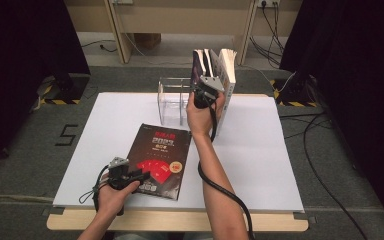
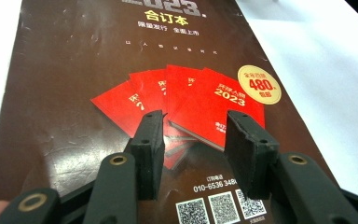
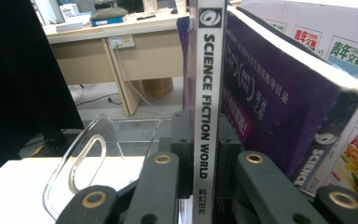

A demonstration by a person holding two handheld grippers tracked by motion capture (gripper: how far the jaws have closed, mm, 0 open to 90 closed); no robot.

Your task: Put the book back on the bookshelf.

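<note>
The right gripper, clamped on a magazine's spine, stands it upright in the clear rack beside other volumes, likely mid-shelving, while the left gripper hovers open over the dark booklet near the rack, apparently next to be lifted.

Magazines: four. One dark magazine flat beneath the left gripper; one Science Fiction World issue between the right gripper jaws; two upright beside it. Clear holder: one.
</note>
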